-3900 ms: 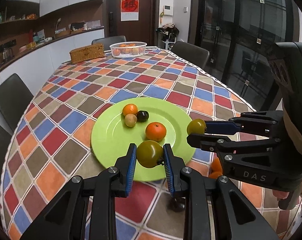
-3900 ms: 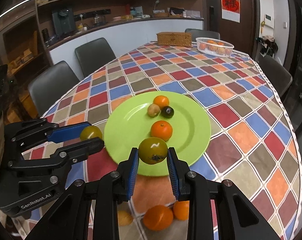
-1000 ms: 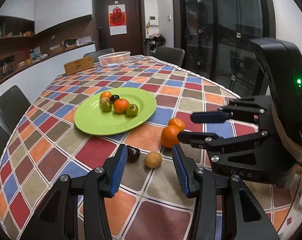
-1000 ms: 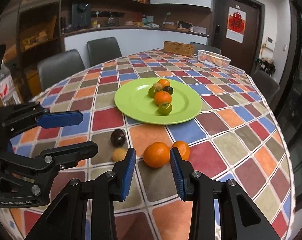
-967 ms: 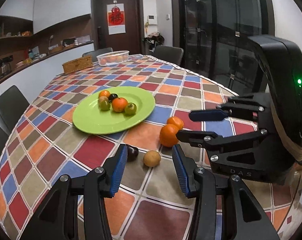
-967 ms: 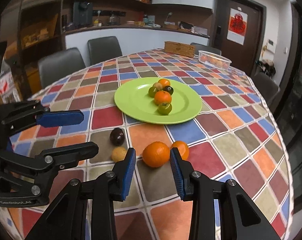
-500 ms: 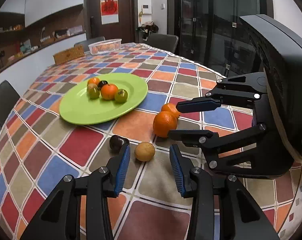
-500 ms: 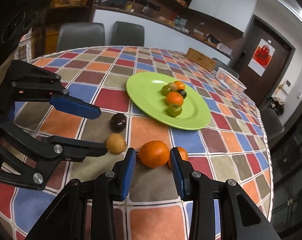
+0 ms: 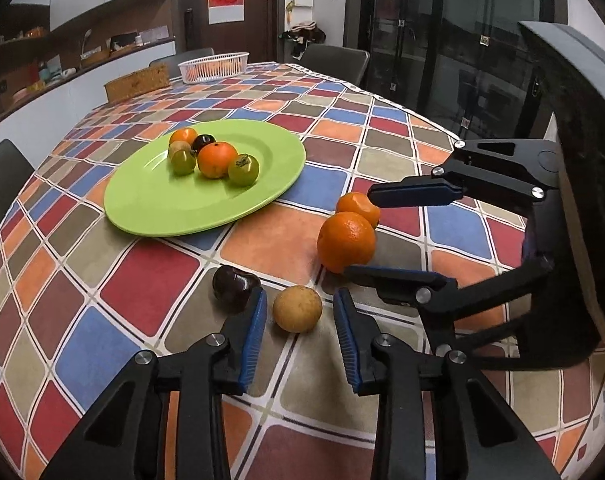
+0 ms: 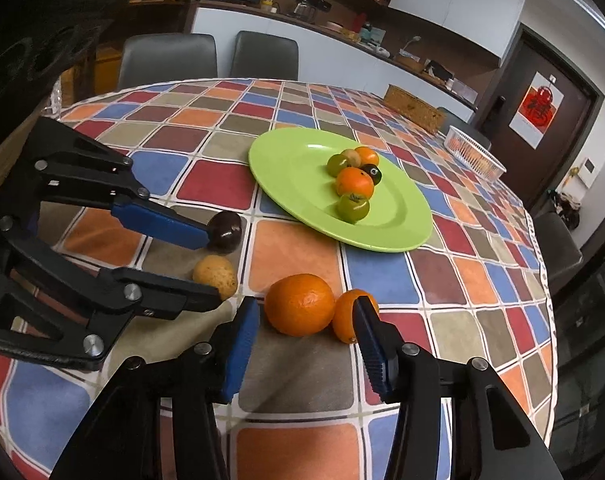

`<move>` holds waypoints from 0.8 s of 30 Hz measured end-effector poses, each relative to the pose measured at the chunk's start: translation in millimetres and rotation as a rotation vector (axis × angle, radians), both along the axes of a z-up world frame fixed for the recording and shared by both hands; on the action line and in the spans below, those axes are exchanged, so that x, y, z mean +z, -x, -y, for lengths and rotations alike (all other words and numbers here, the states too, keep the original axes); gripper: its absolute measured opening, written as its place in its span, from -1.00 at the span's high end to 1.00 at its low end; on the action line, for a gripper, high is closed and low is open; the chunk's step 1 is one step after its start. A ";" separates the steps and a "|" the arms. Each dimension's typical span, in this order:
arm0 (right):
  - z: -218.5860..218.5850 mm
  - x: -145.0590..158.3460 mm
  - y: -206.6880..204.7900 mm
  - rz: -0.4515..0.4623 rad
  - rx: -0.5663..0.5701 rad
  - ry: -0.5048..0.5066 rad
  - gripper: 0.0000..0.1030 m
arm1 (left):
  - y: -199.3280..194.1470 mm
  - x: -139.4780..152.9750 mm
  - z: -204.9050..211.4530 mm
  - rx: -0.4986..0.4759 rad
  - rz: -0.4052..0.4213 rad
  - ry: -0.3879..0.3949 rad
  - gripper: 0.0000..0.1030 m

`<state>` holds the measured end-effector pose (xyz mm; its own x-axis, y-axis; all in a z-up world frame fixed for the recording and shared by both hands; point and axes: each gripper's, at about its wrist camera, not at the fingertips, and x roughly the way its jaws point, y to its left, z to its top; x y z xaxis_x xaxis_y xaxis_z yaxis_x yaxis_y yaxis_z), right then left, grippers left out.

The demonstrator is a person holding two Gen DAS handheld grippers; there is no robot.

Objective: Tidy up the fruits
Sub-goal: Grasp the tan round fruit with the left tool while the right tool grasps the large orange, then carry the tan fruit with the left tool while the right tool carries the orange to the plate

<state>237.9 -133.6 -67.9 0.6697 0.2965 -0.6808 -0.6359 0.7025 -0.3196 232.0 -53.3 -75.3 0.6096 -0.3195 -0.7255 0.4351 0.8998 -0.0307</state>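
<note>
Left hand-held gripper [image 9: 299,312] released, jaws spread around the tan fruit [image 9: 297,308] on the bench [image 9: 150,292], nothing clamped. Right hand-held gripper [image 10: 306,320] also released, straddling the large orange [image 10: 299,304].

Risks: the dark plum [image 9: 233,287] sits just beside the left jaw; closing could nudge it rolling. The small orange [image 10: 348,314] touches the large one, and the right jaw looks to be in front of it, so a squeeze may pinch both or knock one away. Contact there is hard to read.

All fruit is round and smooth-skinned, likely to roll or slip. Oranges dimpled, plum glossy. The checked cloth looks slick. Green plate [image 9: 262,196] shallow, glossy, holding six small fruits clustered together.
</note>
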 end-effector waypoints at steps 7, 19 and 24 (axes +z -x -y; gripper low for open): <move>-2.3 -3.1 -0.4 0.004 0.017 0.013 0.05 | -6.1 -4.5 -0.9 0.013 -0.036 0.014 0.46; -2.5 -6.3 -9.9 -0.046 -0.025 -0.041 0.20 | 3.0 11.8 -12.4 0.048 -0.006 0.039 0.47; 0.8 -1.8 -11.5 -0.078 -0.055 -0.100 0.22 | 6.8 21.0 -17.0 0.065 0.013 0.049 0.47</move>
